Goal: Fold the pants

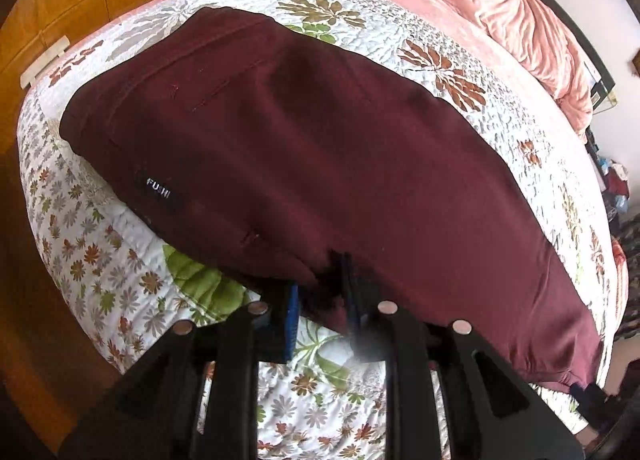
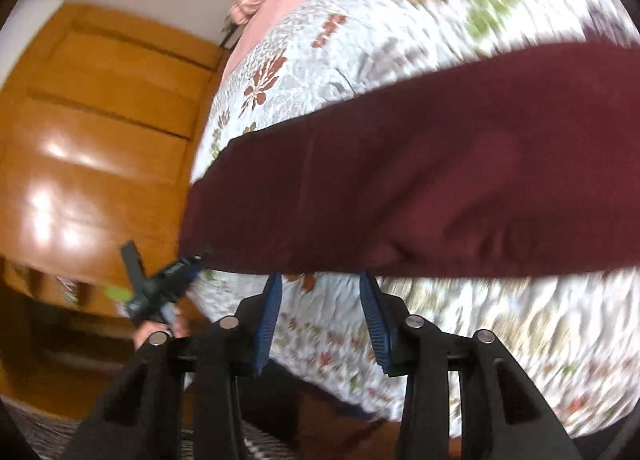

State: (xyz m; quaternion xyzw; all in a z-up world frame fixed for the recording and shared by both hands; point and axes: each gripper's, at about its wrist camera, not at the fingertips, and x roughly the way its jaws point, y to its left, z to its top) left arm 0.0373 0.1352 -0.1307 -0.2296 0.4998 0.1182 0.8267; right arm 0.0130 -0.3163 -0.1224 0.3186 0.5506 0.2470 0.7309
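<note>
Left wrist view looks across the pants (image 1: pixel 320 148), a soft maroon knit that sags and creases wherever nothing holds it up. I'd judge them light and limp, likely to slump out of any fold that isn't laid down flat, so the sensible holds are edges and corners: the waistband end and the leg hems. They look already doubled lengthwise, with a stitched pocket line near the waist end and a small printed label (image 1: pixel 159 189) on the near side. They lie spread along the floral quilt (image 1: pixel 100 260) covering the bed.

The left gripper (image 1: pixel 320 292) has its blue-padded jaws nearly closed on the pants' near edge, with cloth bunched between them. The right gripper (image 2: pixel 320 300) stands with jaws wide apart and nothing in them, tips just short of the pants' (image 2: pixel 420 180) near edge, over the quilt (image 2: pixel 480 320). From that side the left gripper (image 2: pixel 202 256) shows at the end of the cloth, though blur hides its exact hold.

A rumpled pink blanket (image 1: pixel 500 12) lies further up the bed, and orange wooden cabinets (image 1: pixel 60 0) stand beyond.
</note>
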